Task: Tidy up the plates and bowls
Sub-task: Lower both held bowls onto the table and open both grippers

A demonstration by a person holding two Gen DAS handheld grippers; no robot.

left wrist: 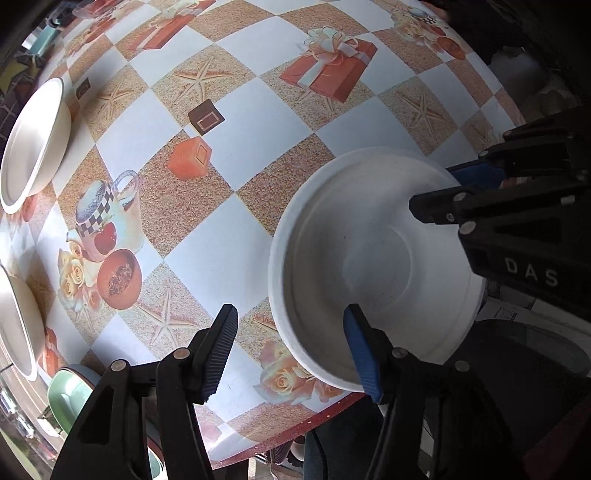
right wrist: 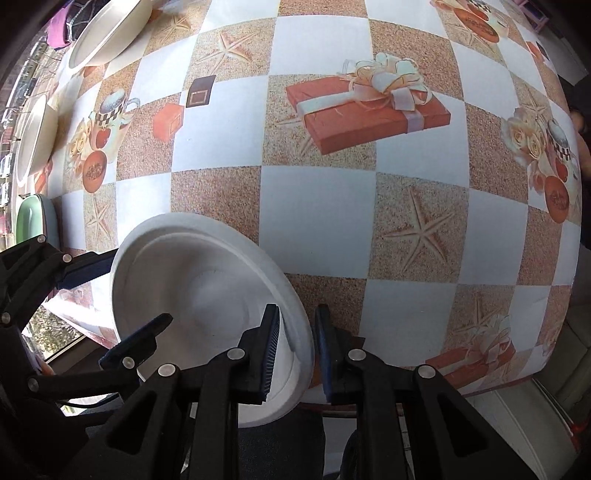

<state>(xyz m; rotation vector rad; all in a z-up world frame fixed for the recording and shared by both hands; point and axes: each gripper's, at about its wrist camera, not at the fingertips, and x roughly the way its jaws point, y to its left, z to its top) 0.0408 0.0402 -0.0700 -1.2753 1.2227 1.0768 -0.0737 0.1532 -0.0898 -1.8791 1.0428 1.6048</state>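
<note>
A white foam bowl (left wrist: pixel 343 258) sits tilted at the table's near edge; it also shows in the right wrist view (right wrist: pixel 192 280). My right gripper (right wrist: pixel 295 350) is shut on the bowl's rim, one finger inside and one outside; it enters the left wrist view from the right (left wrist: pixel 443 192). My left gripper (left wrist: pixel 291 347) is open, its rim-side finger (left wrist: pixel 360 347) inside the bowl and its other finger (left wrist: pixel 221 343) over the table; it shows at the left of the right wrist view (right wrist: pixel 110 295). Two cream bowls (left wrist: pixel 33 144) (left wrist: pixel 18 325) and a green bowl (left wrist: pixel 70 398) stand at the left.
The table (left wrist: pixel 258 92) has a checkered cloth printed with gift boxes and starfish. The cream bowls (right wrist: pixel 107 33) (right wrist: pixel 35 144) and the green bowl (right wrist: pixel 31 218) line its left edge in the right wrist view. The table's near edge (left wrist: pixel 295 428) lies just under the grippers.
</note>
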